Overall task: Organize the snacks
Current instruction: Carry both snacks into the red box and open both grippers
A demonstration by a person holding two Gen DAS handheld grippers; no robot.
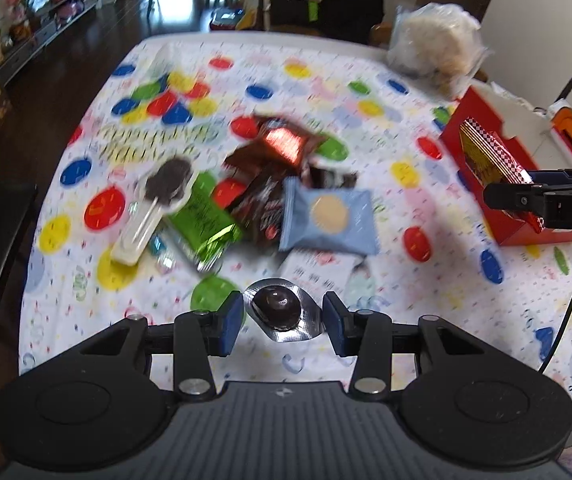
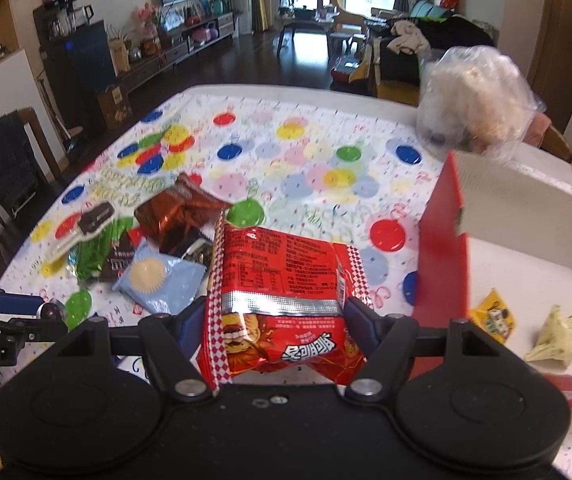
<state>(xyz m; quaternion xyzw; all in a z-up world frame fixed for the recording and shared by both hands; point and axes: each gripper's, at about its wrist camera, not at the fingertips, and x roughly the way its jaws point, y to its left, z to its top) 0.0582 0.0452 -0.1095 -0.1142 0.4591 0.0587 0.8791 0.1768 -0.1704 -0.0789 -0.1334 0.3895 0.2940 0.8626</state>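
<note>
While the right gripper (image 2: 278, 316), angled down over the table, clamped a crinkled red foil snack packet (image 2: 282, 280), the left gripper (image 1: 284, 316) pinched a foil-cupped dark chocolate (image 1: 280, 310).

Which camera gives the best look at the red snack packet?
The right wrist view: the red snack packet fills the middle, gripped between the fingers, its print readable. The left wrist view shows it only edge-on at the right, before the red box.
</note>
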